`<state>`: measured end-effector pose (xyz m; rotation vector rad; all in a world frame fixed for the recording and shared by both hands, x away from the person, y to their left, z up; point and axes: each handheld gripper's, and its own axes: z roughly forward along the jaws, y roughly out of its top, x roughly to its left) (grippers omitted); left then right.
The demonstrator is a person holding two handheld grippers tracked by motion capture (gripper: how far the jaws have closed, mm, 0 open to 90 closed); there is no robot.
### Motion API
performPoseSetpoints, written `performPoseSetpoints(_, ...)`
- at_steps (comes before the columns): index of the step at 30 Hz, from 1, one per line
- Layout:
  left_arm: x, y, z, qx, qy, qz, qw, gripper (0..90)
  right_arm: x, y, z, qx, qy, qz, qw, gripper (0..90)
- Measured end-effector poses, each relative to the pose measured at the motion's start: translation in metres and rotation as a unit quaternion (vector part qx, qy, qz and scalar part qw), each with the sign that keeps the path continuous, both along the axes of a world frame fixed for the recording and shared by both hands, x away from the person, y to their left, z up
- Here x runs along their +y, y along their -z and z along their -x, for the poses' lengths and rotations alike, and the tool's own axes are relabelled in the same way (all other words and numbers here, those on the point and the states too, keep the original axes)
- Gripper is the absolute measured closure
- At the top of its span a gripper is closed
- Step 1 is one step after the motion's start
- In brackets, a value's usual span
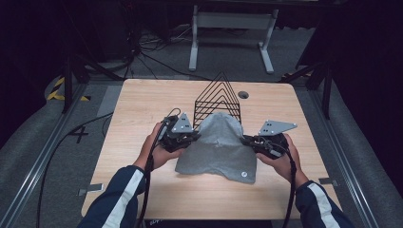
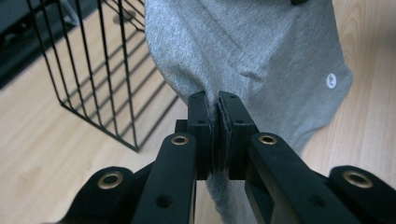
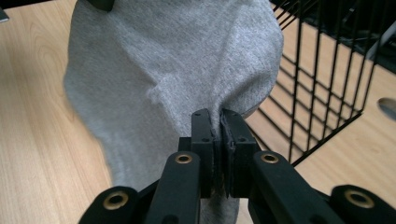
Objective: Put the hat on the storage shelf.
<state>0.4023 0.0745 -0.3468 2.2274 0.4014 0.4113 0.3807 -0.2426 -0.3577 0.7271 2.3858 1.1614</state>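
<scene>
Pinching the grey cloth on both sides

My left gripper (image 1: pixel 189 137) and right gripper (image 1: pixel 251 140) each have jaws pressed tight on an edge of the cloth (image 1: pixel 217 149). It lies mid-surface (image 1: pixel 142 109), its far end draped against the wire rack (image 1: pixel 218 95) at twelve o'clock.

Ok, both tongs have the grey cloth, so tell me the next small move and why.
Probably lift both tongs together and carry the grey cloth forward, toward the black wire rack. The left tongs and right tongs are each shut on an edge of it, its far part is raised against the rack, and its near part lies on the table.
</scene>
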Motion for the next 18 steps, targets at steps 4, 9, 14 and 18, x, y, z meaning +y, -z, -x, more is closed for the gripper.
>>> performPoseSetpoints(4,-0.004,-0.016,-0.005,-0.011,0.003,0.005,0.9999,84.4,-0.002,-0.016,-0.002,-0.016,0.004,0.005,0.9998,84.9)
performPoseSetpoints(9,-0.007,-0.040,-0.013,-0.026,0.008,0.014,0.9995,84.5,-0.010,-0.042,-0.008,-0.034,0.011,-0.007,0.9993,84.9)
performPoseSetpoints(14,-0.011,-0.073,-0.018,-0.056,0.015,0.027,0.9979,84.5,-0.021,-0.078,-0.014,-0.058,0.019,-0.025,0.9979,84.9)
performPoseSetpoints(18,-0.012,-0.104,-0.027,-0.078,0.014,0.045,0.9958,84.6,-0.026,-0.114,-0.019,-0.085,0.031,-0.035,0.9953,85.0)
